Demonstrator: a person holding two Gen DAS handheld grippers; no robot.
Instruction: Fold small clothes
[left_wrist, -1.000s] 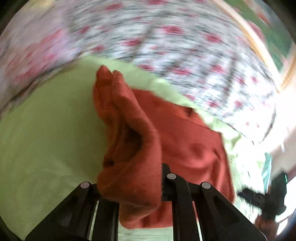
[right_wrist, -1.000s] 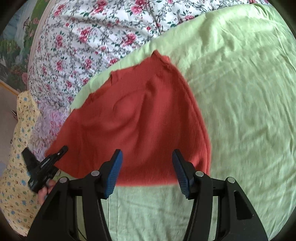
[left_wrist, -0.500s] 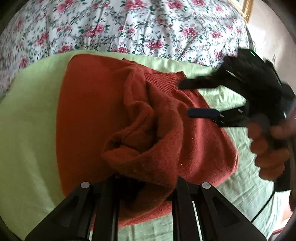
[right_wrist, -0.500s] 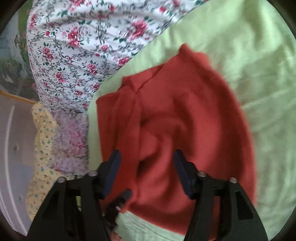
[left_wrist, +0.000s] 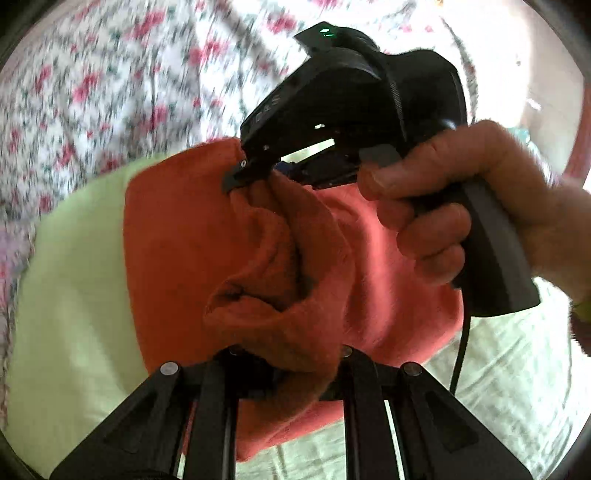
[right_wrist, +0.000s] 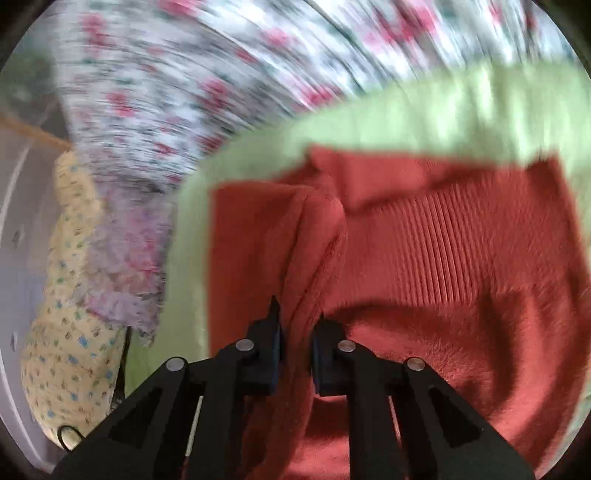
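Observation:
A rust-red knitted sweater (left_wrist: 177, 240) lies on a light green sheet (left_wrist: 74, 295). My left gripper (left_wrist: 288, 365) is shut on a bunched fold of the sweater, which hides its fingertips. My right gripper (right_wrist: 297, 332) is shut on a raised ridge of the sweater (right_wrist: 443, 258) near its ribbed part. In the left wrist view the right gripper (left_wrist: 255, 173) reaches in from the upper right, held by a hand (left_wrist: 461, 206), pinching the same fold at its far end.
A white bedspread (right_wrist: 184, 92) with red flowers lies beyond the green sheet (right_wrist: 406, 110). A yellow patterned cloth (right_wrist: 62, 332) and a lilac floral cloth (right_wrist: 125, 266) lie at the left in the right wrist view.
My right gripper has moved in over the sweater and closed on the raised fold. My left gripper has kept its hold on the bunched fabric.

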